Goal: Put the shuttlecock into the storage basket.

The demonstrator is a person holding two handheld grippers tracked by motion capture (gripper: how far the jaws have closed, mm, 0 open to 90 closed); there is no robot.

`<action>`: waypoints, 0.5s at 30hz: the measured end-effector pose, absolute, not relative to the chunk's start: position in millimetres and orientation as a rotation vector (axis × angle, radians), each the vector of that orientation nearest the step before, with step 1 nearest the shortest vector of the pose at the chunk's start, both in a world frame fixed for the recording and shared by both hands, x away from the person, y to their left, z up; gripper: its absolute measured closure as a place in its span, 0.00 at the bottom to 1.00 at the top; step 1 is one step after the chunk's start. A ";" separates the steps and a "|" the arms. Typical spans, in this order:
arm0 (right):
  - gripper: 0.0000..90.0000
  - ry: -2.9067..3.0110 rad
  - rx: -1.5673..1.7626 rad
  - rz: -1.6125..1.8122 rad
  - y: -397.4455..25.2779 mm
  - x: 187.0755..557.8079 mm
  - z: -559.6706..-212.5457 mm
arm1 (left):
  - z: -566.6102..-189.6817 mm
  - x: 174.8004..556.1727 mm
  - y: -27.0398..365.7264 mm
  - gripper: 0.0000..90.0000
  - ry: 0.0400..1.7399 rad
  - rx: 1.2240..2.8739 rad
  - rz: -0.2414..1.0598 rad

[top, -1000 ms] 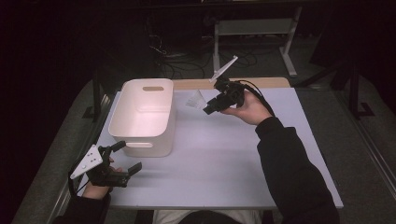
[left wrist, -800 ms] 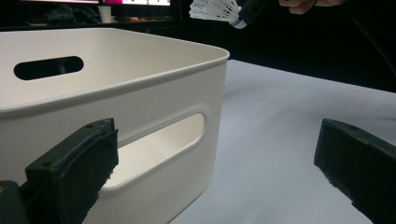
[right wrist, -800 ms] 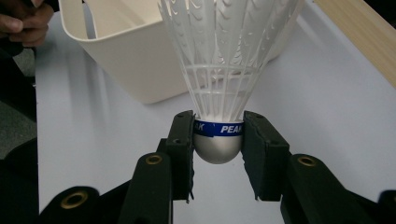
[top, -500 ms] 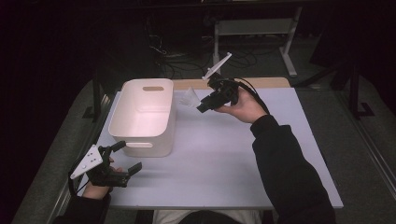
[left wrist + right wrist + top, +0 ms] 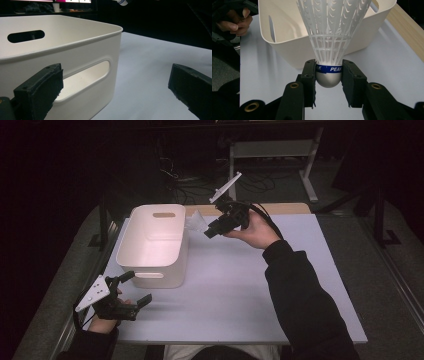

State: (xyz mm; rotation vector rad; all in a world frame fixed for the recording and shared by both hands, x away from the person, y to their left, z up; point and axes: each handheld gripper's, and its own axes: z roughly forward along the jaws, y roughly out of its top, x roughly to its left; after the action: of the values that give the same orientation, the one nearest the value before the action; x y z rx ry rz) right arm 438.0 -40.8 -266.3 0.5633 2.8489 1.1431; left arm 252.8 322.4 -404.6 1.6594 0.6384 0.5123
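From the high view, the right gripper (image 5: 214, 227) is hanging in the air near the top middle of the picture, pinching a white shuttlecock (image 5: 196, 222) that is poking out to the left. The white plastic bin (image 5: 142, 260) is sitting just left of it, so the bin's open top is only a short way from the shuttlecock. The left gripper (image 5: 134, 291) is resting low at the bottom left on the table (image 5: 240, 290), by the bin's near wall, with its jaws spread wide and nothing in them.

From the left gripper view, the bin's wall and handle slot are filling the left side, and the two jaws are standing far apart.

From the right gripper view, the jaws are squeezing the shuttlecock's grey cork at the blue band. Its feathers are pointing straight away from the jaws toward the bin. The right hand is much nearer, so I think it will do the drop.
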 end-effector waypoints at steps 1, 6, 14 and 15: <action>0.71 2.849 0.563 1.143 -40.8 438.0 -266.3 | -404.6 252.8 322.4 0.00 0.638 1.659 0.512; 0.71 2.845 0.544 1.159 -32.8 438.8 -262.9 | -404.5 252.6 322.3 0.00 0.638 1.659 0.512; 0.71 2.850 0.529 1.151 -25.6 439.6 -260.6 | -404.6 252.6 322.4 0.00 0.637 1.659 0.512; 0.71 2.852 0.519 1.143 -21.8 439.5 -259.0 | -404.5 252.5 322.5 0.00 0.636 1.659 0.513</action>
State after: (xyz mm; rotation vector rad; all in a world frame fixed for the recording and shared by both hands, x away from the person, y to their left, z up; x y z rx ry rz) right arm 439.5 -21.8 -259.0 0.5186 2.8523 1.1426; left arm 252.5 322.5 -404.5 1.6595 0.6359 0.5129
